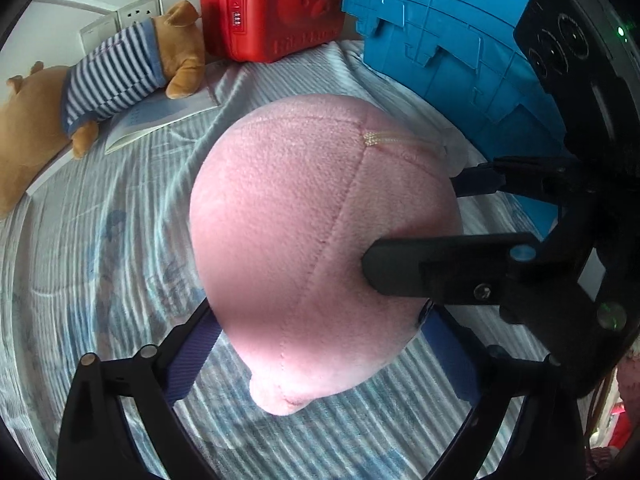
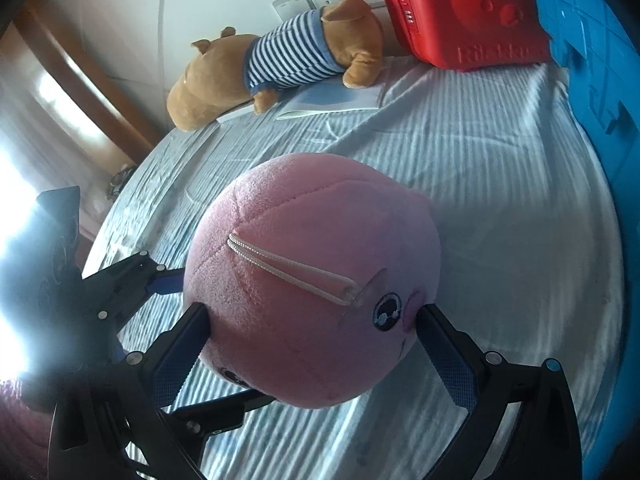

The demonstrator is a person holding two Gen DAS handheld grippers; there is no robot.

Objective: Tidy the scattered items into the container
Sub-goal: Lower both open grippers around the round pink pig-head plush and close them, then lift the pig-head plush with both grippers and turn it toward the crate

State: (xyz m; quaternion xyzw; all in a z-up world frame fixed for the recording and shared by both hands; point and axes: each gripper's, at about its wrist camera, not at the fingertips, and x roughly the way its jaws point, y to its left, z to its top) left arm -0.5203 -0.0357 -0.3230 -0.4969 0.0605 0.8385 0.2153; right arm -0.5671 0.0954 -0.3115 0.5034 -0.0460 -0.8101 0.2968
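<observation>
We take the pink plush ball (image 1: 320,248) as our landmark; it sits in the middle of the bed (image 1: 80,264), on the blue-and-white striped sheet, held from two sides at once.

Far left of the ball, near the wall, we see a brown plush bear (image 1: 120,76) in a striped shirt lying face down across an open booklet (image 1: 160,118). Behind the bear, wall sockets (image 1: 136,12) show on the white wall.

Our left gripper (image 1: 320,340) comes up from below the ball, its blue-padded fingers (image 1: 192,364) spread wide and pressed against the ball's lower flanks, gripping it. In the right wrist view the ball's white cord loop (image 2: 292,270) and an embroidered eye (image 2: 386,312) face the camera.

Our right gripper (image 2: 312,340) clasps the ball as well, one of its fingers (image 2: 452,364) set just beside the eye and the other on the opposite side.

Behind the ball, a red case (image 1: 272,8) with a bear relief stands upright. To the right of the ball, just beside it, rises the blue plastic crate (image 1: 448,40), its ribbed wall towards us.
</observation>
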